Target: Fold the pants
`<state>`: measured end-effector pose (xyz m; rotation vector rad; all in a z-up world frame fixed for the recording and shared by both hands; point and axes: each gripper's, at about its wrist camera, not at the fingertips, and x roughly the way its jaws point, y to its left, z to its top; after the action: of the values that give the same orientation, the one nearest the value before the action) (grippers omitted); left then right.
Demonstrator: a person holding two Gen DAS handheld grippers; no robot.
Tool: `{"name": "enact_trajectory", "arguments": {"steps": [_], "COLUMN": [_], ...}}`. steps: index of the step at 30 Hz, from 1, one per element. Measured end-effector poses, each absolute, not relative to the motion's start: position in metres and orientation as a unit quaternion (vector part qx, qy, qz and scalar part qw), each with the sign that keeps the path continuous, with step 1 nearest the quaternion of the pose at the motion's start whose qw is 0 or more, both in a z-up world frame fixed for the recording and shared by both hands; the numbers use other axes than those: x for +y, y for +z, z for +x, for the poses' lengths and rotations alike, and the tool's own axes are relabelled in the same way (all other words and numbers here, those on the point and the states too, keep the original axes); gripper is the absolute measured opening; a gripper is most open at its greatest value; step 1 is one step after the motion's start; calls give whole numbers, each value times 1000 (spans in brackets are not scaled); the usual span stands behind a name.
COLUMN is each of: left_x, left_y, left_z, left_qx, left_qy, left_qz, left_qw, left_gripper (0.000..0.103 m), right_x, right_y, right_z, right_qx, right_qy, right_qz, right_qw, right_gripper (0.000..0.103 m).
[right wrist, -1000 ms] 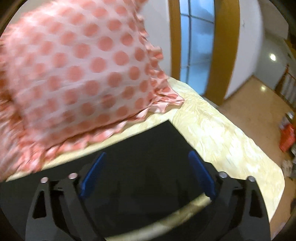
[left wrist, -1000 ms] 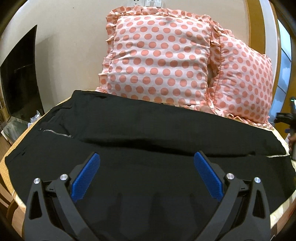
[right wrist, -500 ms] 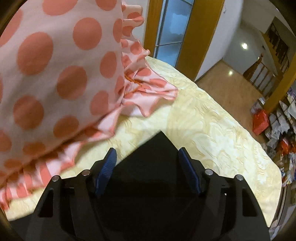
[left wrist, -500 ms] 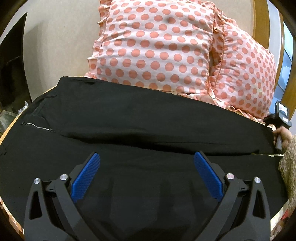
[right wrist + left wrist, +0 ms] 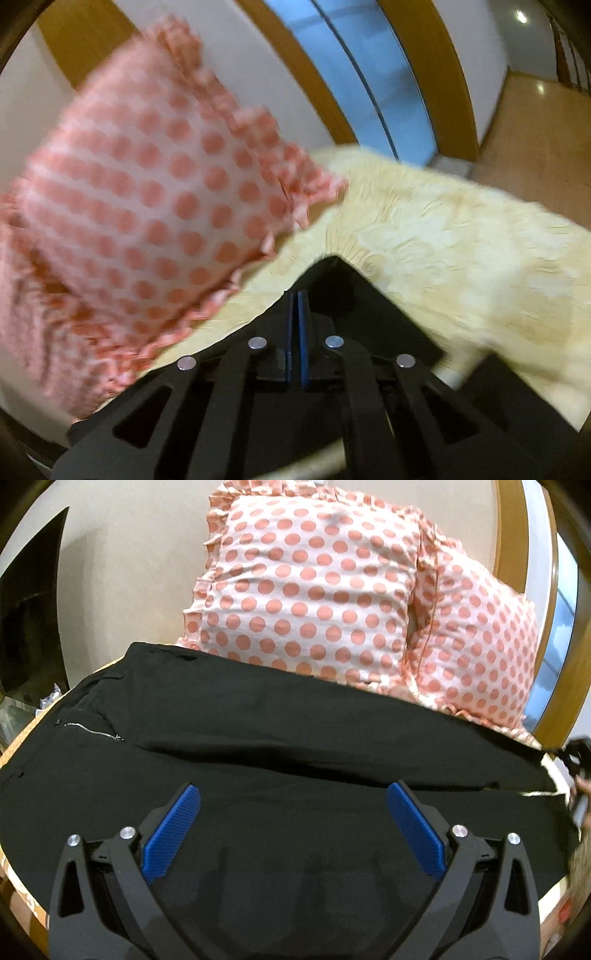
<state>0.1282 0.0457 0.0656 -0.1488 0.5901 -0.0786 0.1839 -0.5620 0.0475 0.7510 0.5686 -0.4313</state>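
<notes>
Black pants [image 5: 295, 738] spread flat across lower frame, ready for folding. Left gripper [image 5: 291, 823] wide, hovering low centre. Right gripper [image 5: 297, 314] clamped on hem corner (for lifting, likely). Beyond, upper frame, spotted pillows [image 5: 310, 590] propped against wall.

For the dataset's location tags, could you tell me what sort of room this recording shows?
Most likely a bedroom: black pants lie on a bed with a pale yellow bedspread and two polka-dot pillows against the wall.
</notes>
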Motion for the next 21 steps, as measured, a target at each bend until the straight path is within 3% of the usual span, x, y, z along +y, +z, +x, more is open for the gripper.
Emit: {"name": "enact_trajectory", "arguments": {"steps": [6, 11, 13, 14, 15, 17, 19, 21], "left_x": [48, 43, 41, 40, 39, 38, 39, 40], "left_y": [71, 71, 72, 72, 72, 70, 68, 67], "left_z": [119, 117, 116, 117, 119, 128, 134, 141], "left_qx": [283, 293, 287, 286, 286, 292, 299, 304], "left_qy": [-40, -53, -51, -50, -48, -45, -49, -49], "left_qz": [-94, -94, -86, -81, -76, -71, -75, -77], "left_qw": [954, 950, 953, 954, 954, 953, 950, 948], "left_gripper": [101, 101, 101, 101, 101, 101, 101, 101], "right_x": [-552, -555, -546, -543, -542, -538, -537, -540], "right_y": [58, 46, 47, 47, 44, 39, 29, 15], "right_z": [95, 113, 141, 155, 177, 223, 264, 303], "right_qx": [248, 286, 306, 317, 330, 360, 392, 418], "right_qy": [-205, -186, -189, -194, -199, -220, -248, -287], "right_qz": [369, 422, 397, 389, 381, 353, 332, 331], "right_qw": [872, 840, 844, 843, 841, 835, 821, 795], "right_gripper": [3, 5, 25, 52, 65, 62, 52, 52]}}
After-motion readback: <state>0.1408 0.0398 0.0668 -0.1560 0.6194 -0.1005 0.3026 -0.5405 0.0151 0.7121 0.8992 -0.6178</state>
